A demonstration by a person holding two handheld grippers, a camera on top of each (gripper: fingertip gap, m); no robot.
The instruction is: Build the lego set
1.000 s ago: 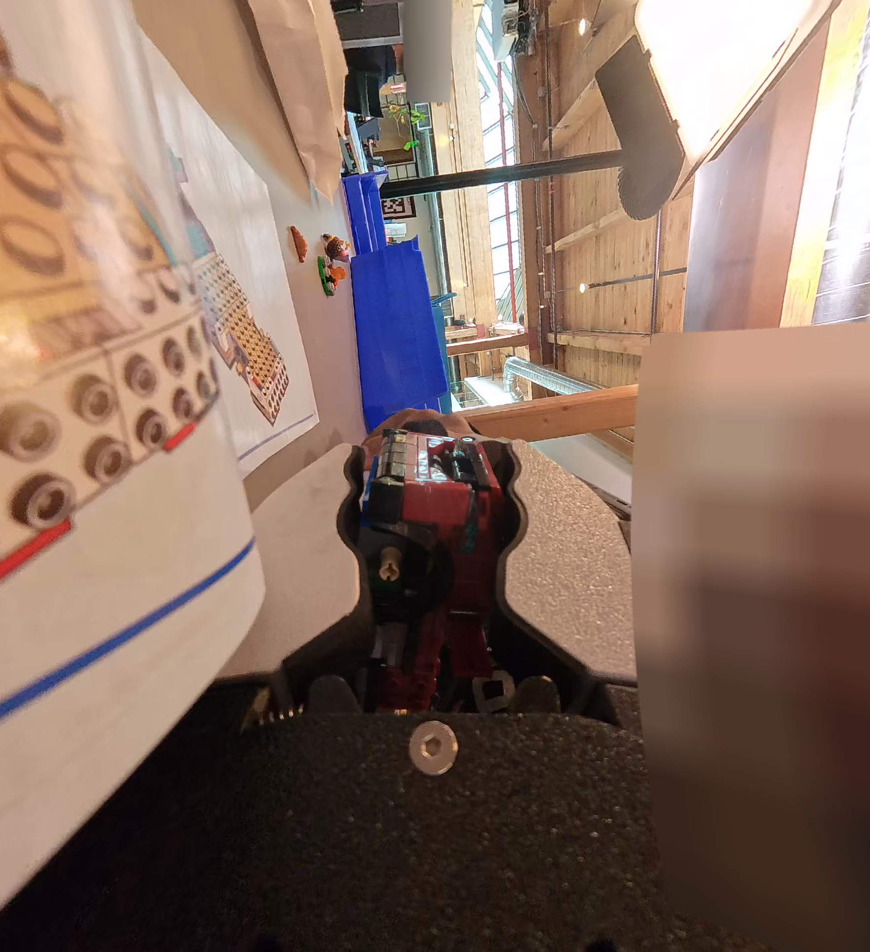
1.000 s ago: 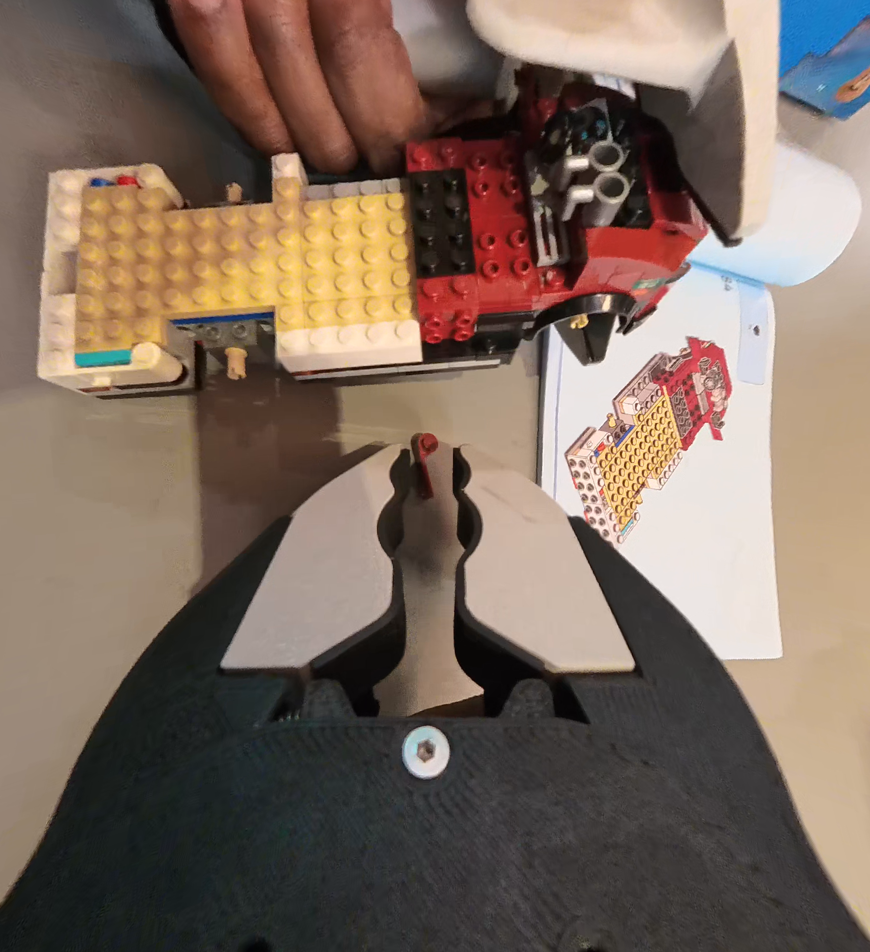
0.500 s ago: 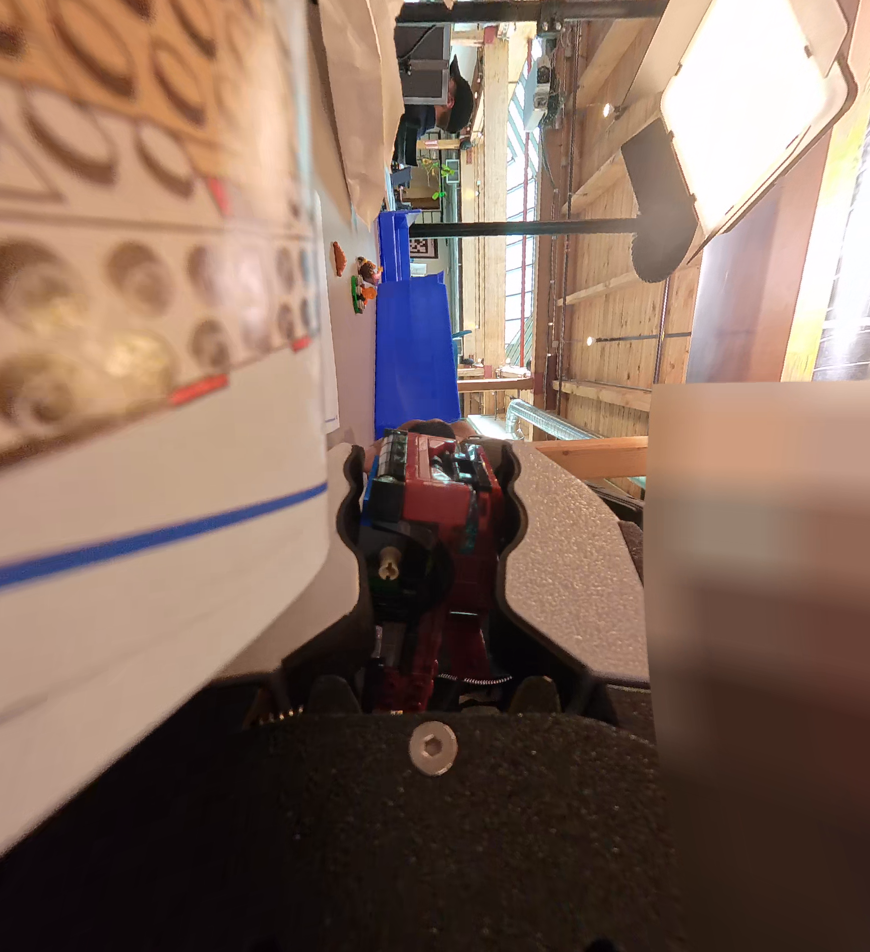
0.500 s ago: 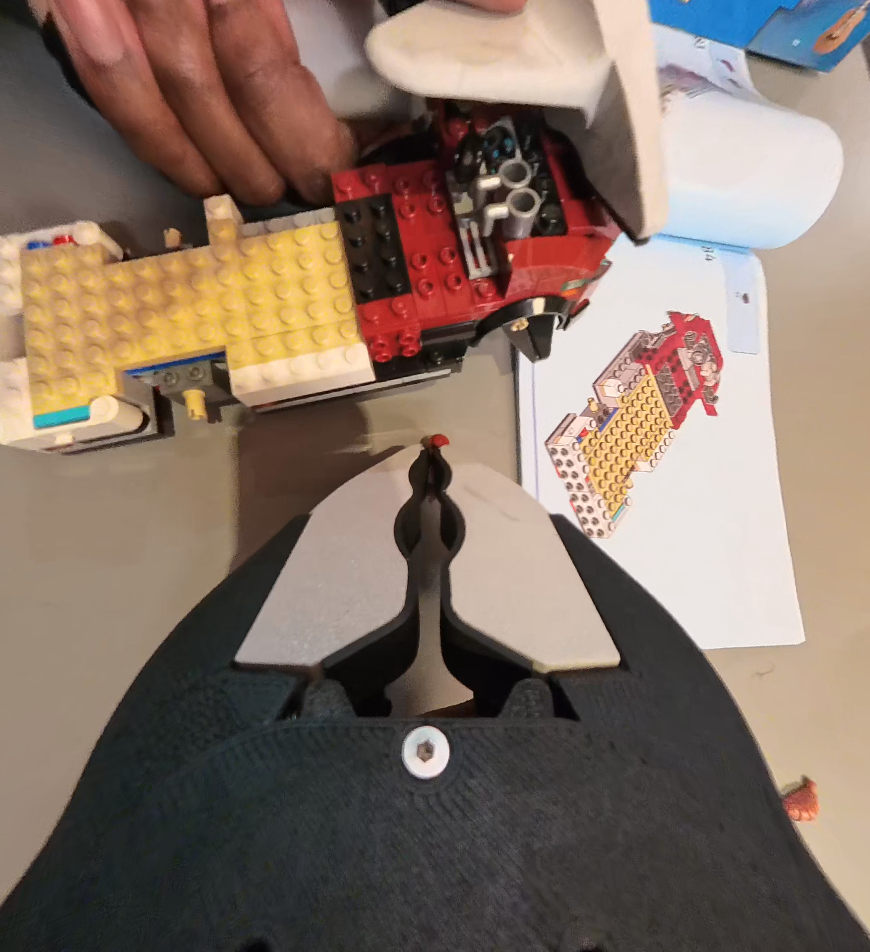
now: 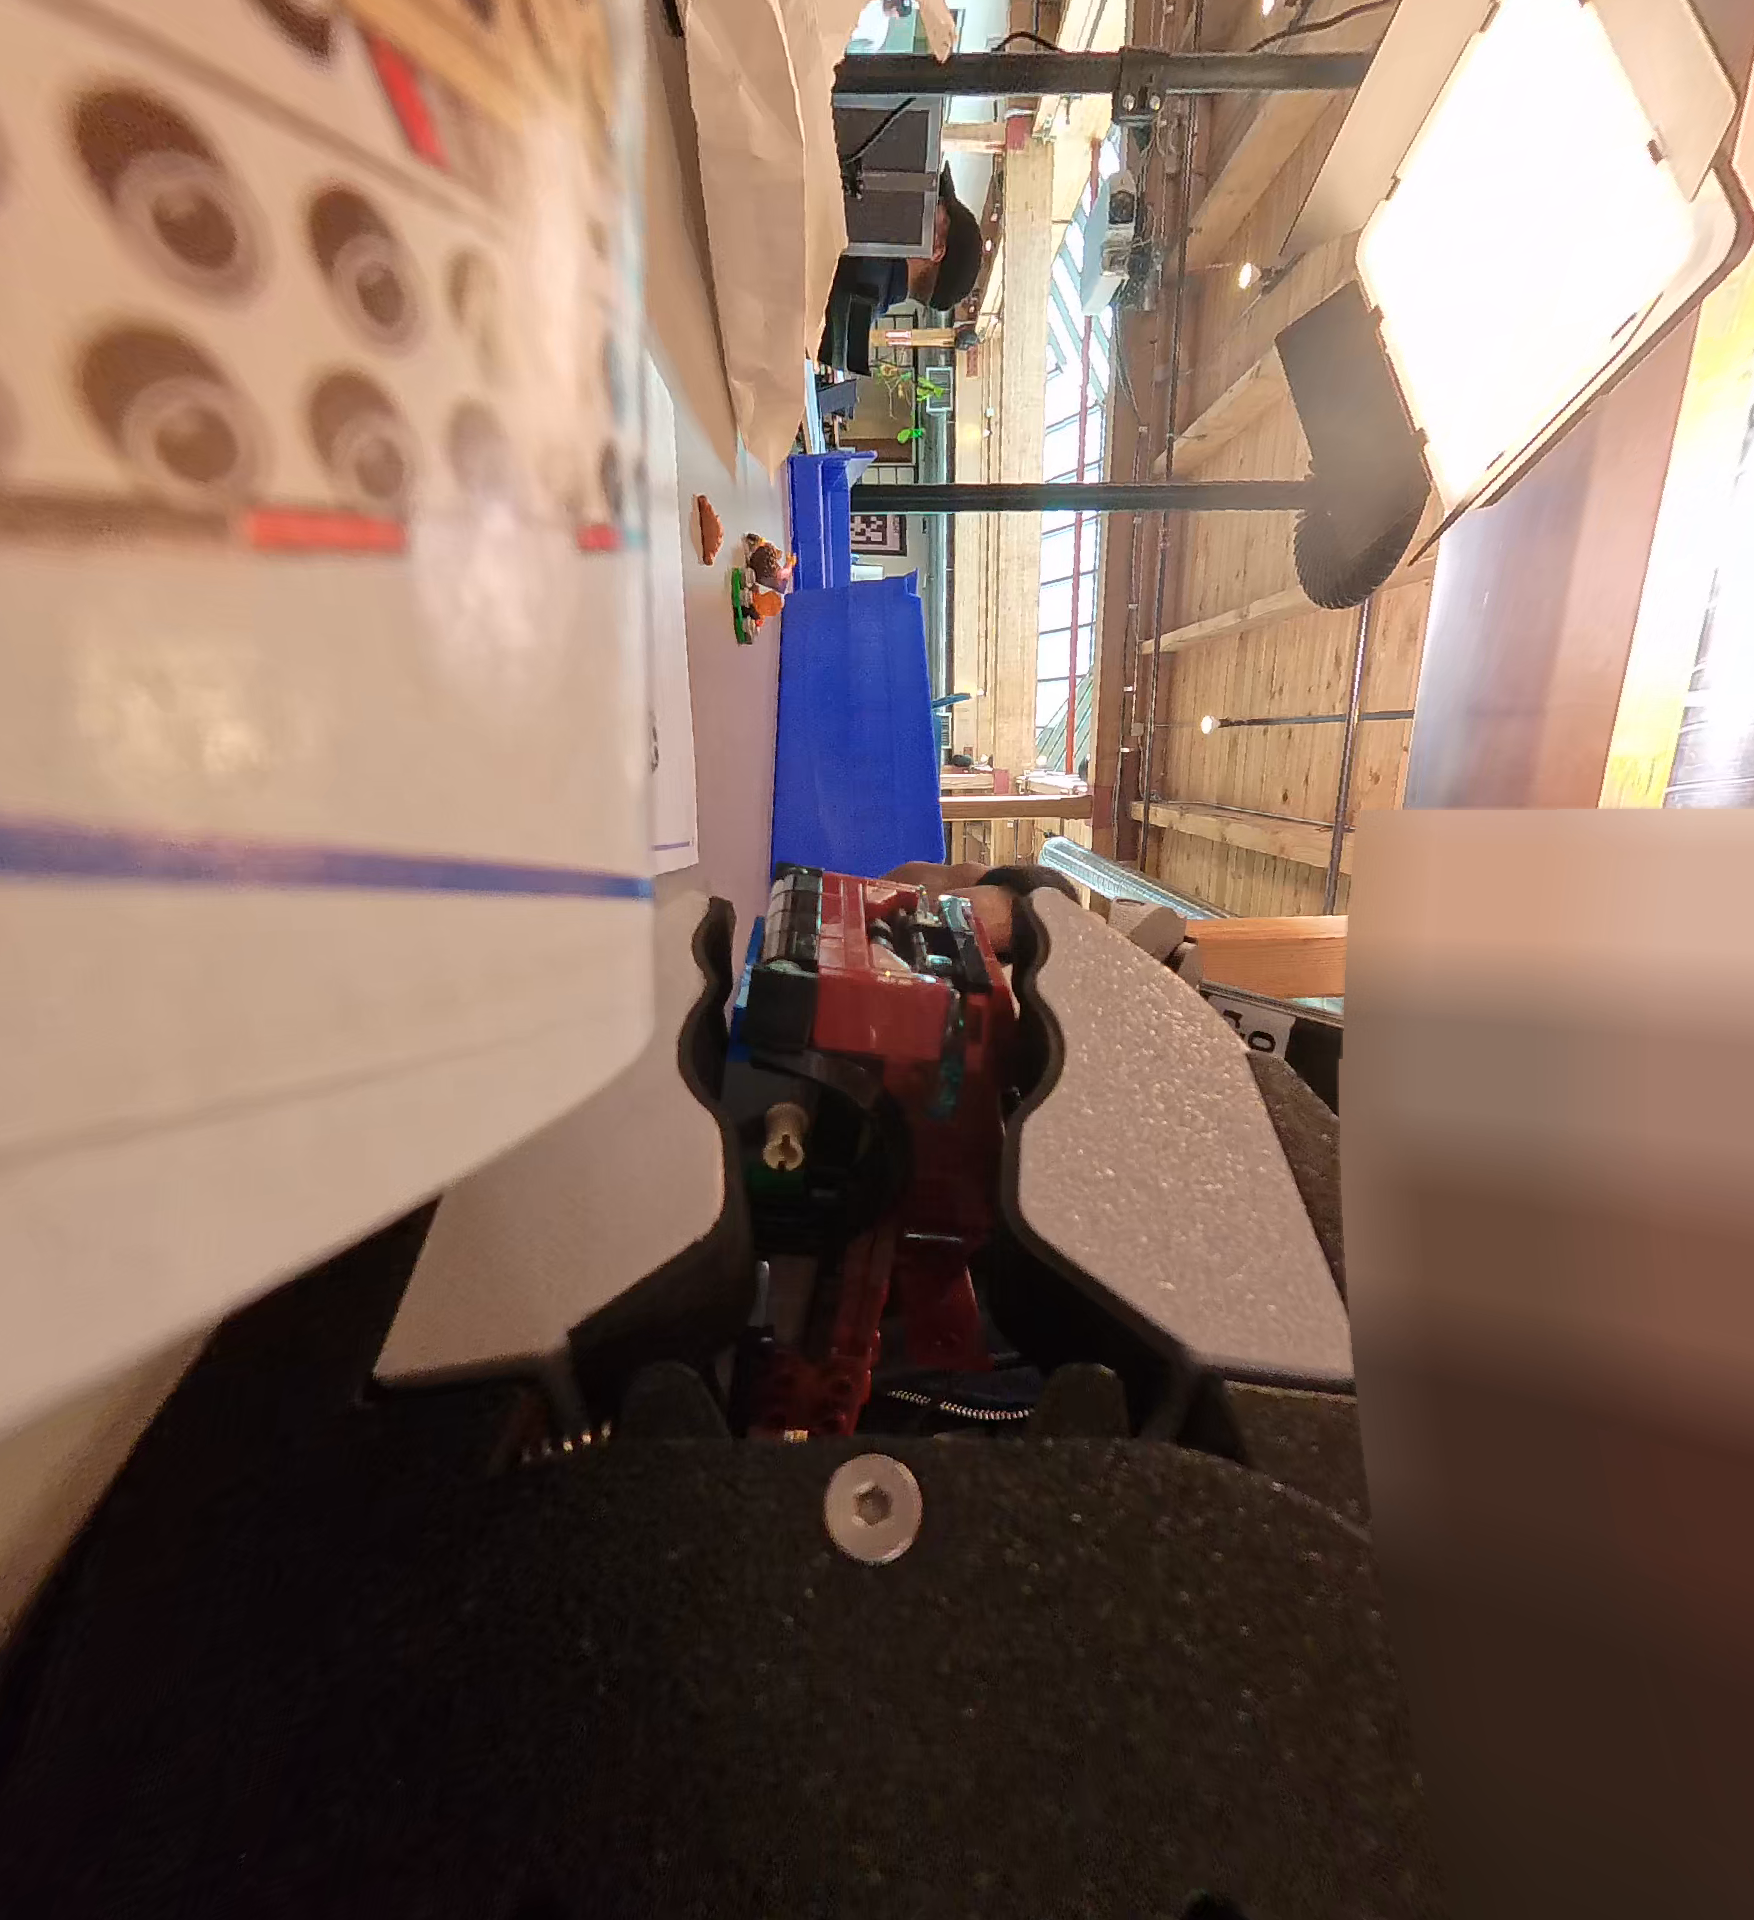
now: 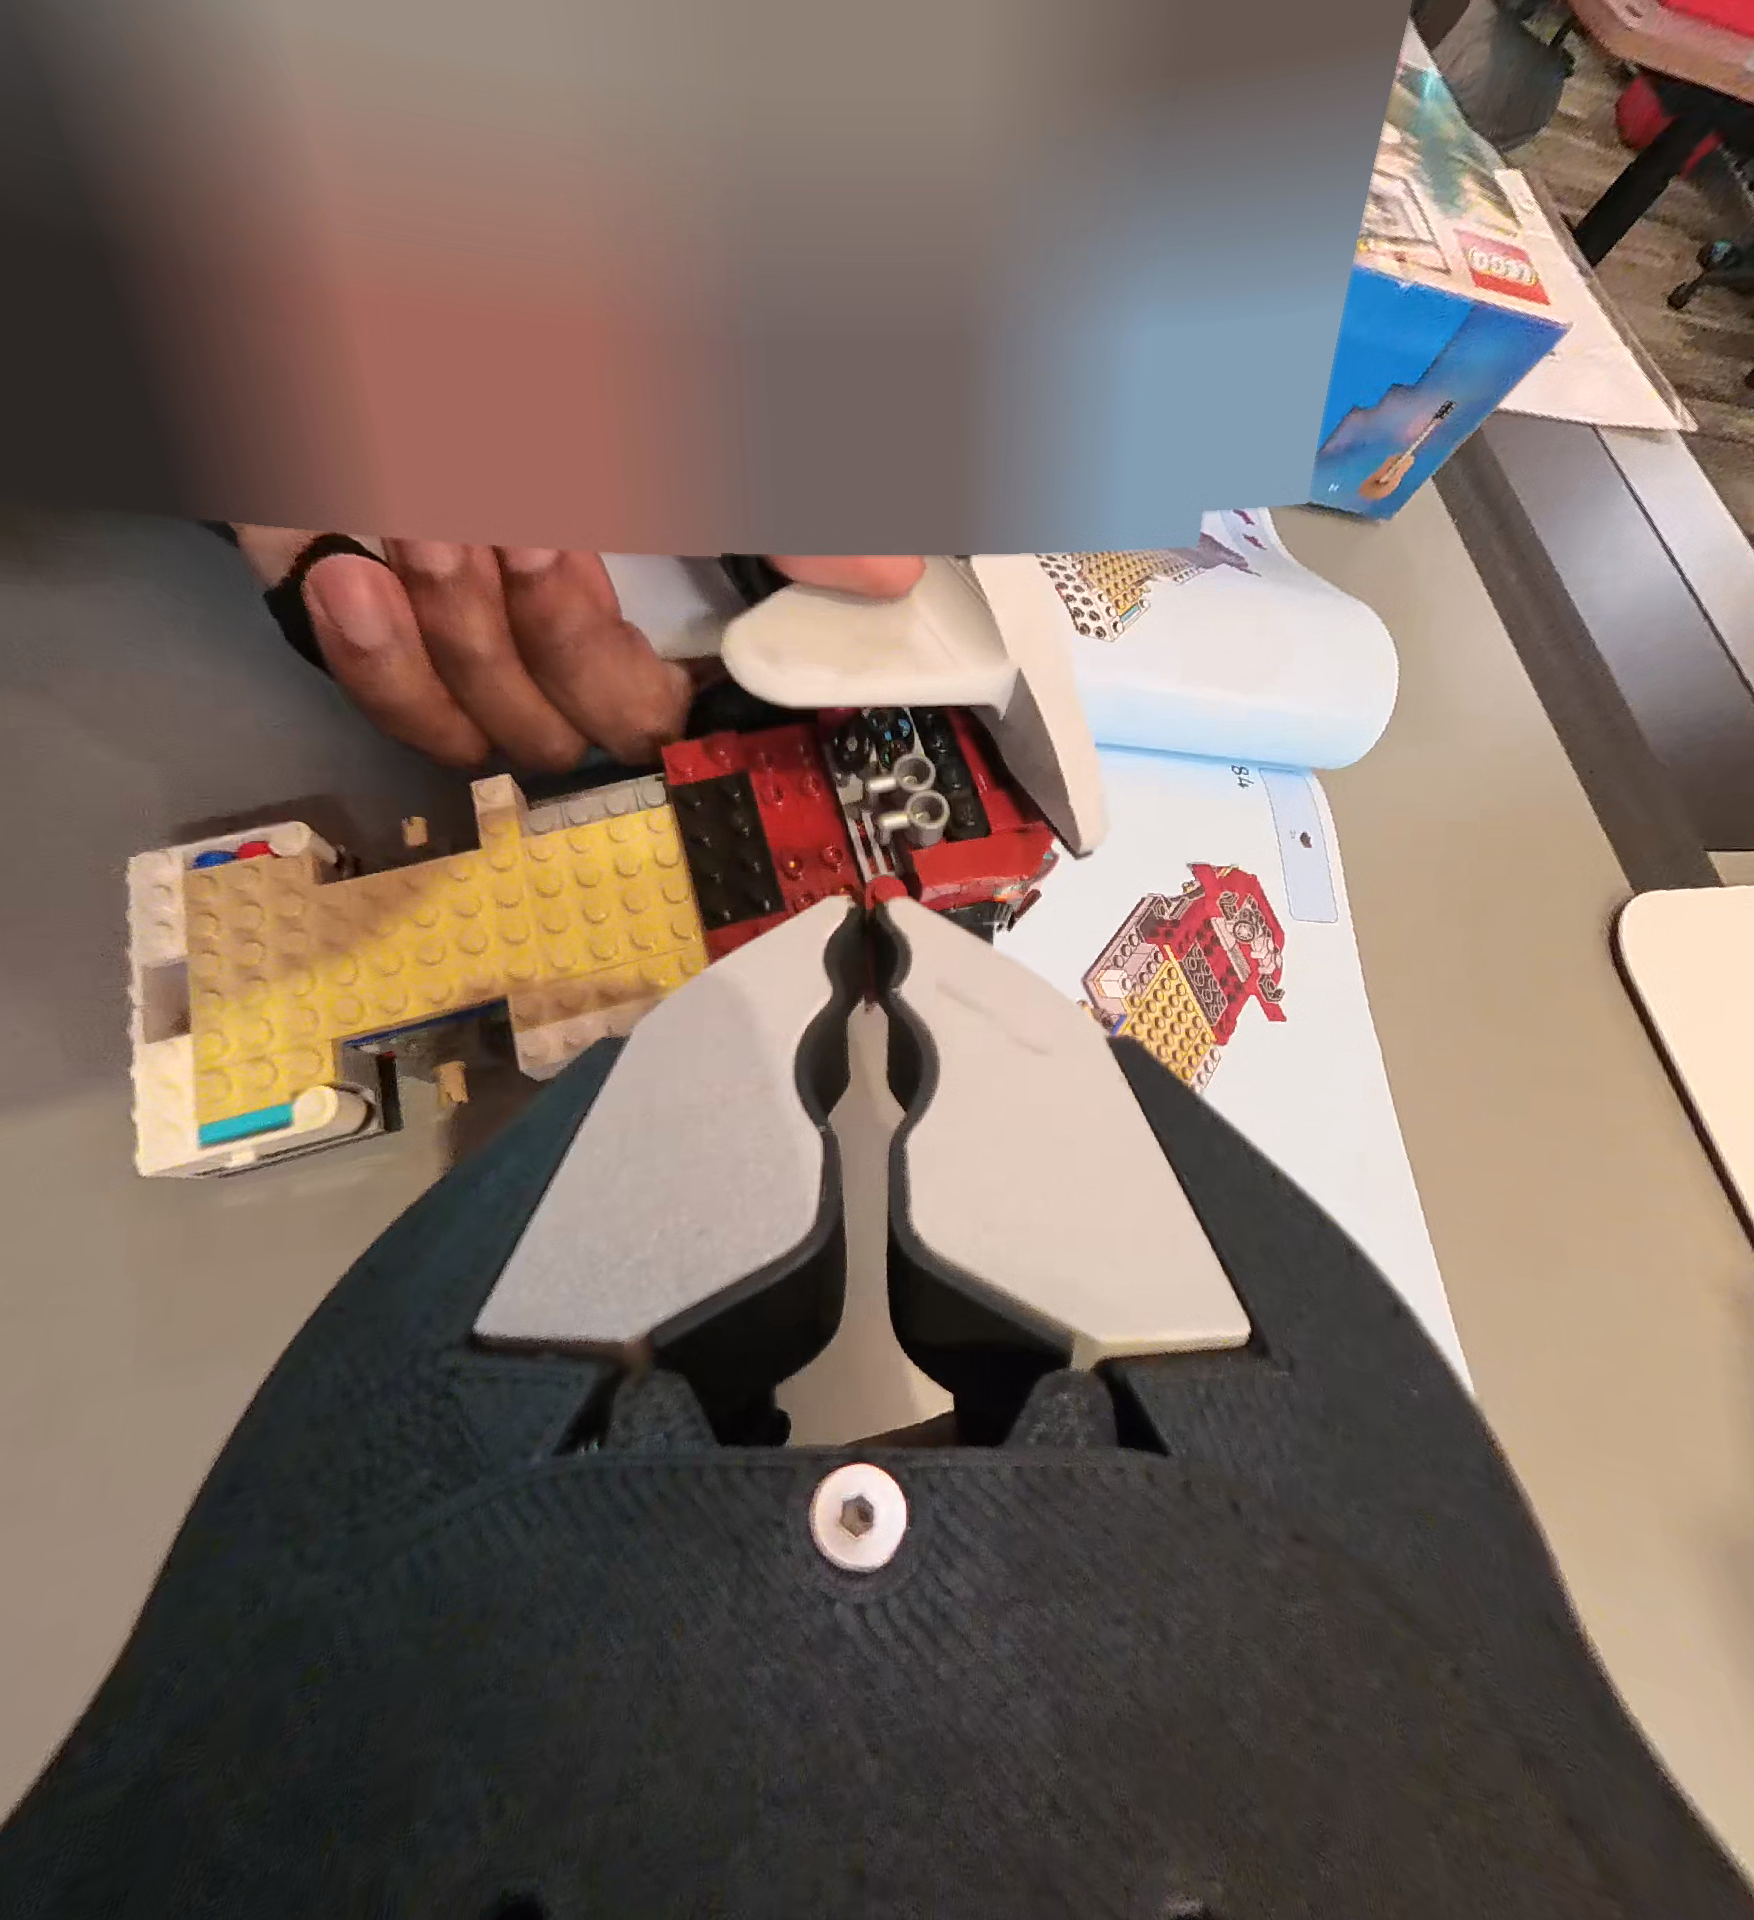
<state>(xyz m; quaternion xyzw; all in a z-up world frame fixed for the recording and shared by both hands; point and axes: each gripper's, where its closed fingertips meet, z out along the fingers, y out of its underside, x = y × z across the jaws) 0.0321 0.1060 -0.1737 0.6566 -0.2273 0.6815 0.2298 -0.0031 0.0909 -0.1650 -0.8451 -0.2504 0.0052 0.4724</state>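
Note:
A brick-built vehicle (image 6: 561,914) with a yellow studded deck, white walls and a dark red front lies on the grey table (image 6: 73,1299). My left gripper (image 5: 868,935) is shut on its red front end (image 5: 883,1018); both pads press its sides. In the right wrist view the left gripper's white fingers (image 6: 1008,686) clamp that red end, next to a person's hand (image 6: 457,665). My right gripper (image 6: 871,909) is shut on a small thin red piece (image 6: 878,891), its tip right at the edge of the red front section.
An open instruction booklet (image 6: 1268,935) lies right of the model, its page curled up beside the left gripper (image 5: 229,831). A blue set box (image 6: 1444,353) stands at the back right. Blue bins (image 5: 852,727) and small loose pieces (image 5: 753,582) sit farther along the table. A white board (image 6: 1735,1039) lies at right.
My right gripper closed tighter on the small red piece and moved forward until its tip reached the red front of the model. The left gripper kept its hold while the booklet page swung closer.

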